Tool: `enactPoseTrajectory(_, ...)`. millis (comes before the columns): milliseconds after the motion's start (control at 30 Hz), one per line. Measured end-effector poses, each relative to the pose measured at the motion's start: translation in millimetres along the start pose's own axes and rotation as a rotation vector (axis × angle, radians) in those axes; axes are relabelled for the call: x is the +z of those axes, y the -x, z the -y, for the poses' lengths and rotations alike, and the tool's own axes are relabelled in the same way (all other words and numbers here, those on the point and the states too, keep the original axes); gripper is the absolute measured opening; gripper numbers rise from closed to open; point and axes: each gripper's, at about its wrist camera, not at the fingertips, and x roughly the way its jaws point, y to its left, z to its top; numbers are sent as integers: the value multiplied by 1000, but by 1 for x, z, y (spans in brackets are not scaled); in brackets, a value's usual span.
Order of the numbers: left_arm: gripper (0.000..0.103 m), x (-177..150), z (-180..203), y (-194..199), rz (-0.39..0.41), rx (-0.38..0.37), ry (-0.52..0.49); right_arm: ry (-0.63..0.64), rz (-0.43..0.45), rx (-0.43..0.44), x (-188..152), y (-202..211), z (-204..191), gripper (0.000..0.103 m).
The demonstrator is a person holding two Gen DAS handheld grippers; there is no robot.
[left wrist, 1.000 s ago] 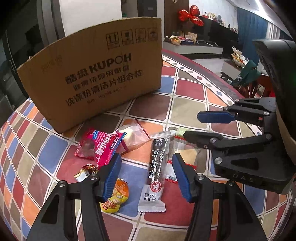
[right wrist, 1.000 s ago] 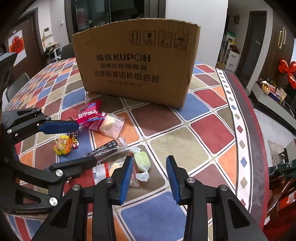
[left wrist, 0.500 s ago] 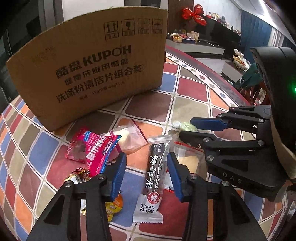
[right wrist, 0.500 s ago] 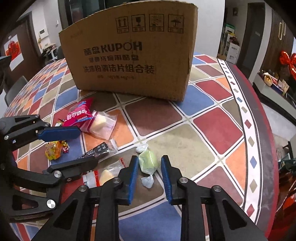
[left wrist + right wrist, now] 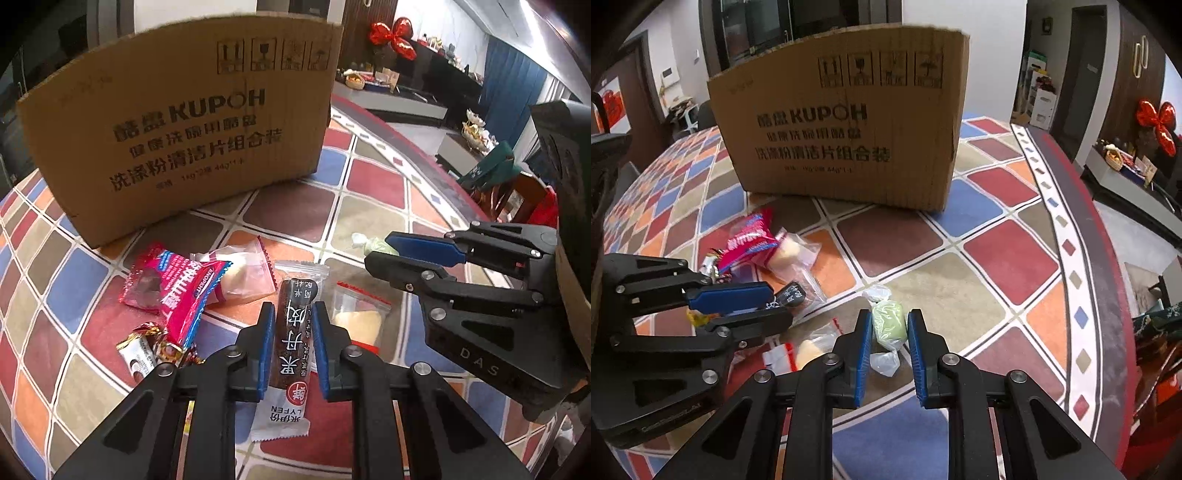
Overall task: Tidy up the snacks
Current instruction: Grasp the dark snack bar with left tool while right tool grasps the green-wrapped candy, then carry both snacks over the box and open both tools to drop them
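My left gripper (image 5: pixel 293 314) is shut on a long dark snack bar (image 5: pixel 293 339) in a clear wrapper that lies on the table. My right gripper (image 5: pixel 888 321) is shut on a green wrapped candy (image 5: pixel 889 325), also at table level; it shows in the left wrist view (image 5: pixel 376 245) too. A pink packet (image 5: pixel 173 291), a clear bag with a pale pastry (image 5: pixel 240 275), a red-edged clear bag (image 5: pixel 356 317) and small foil candies (image 5: pixel 147 350) lie around the grippers. A cardboard box (image 5: pixel 846 122) stands behind them.
The round table has a colourful checked cloth (image 5: pixel 1008 254); its edge curves along the right. Room furniture and a red bow (image 5: pixel 1156 122) lie beyond the edge. The right gripper's body (image 5: pixel 491 306) sits close on the left gripper's right side.
Both grippers moved forward and down toward the snacks and closed: the left onto the dark snack bar, the right onto the green candy.
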Motion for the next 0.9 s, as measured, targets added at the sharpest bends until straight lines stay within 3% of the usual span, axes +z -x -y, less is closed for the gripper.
enactPoseTrajectory(433,19,2,8,67,163,9,8,10,117,16,2,56,-19,21)
enactPoseTrajectory(900,18,18,7,132,328,53,22,21,261,40,28,115,-35,21)
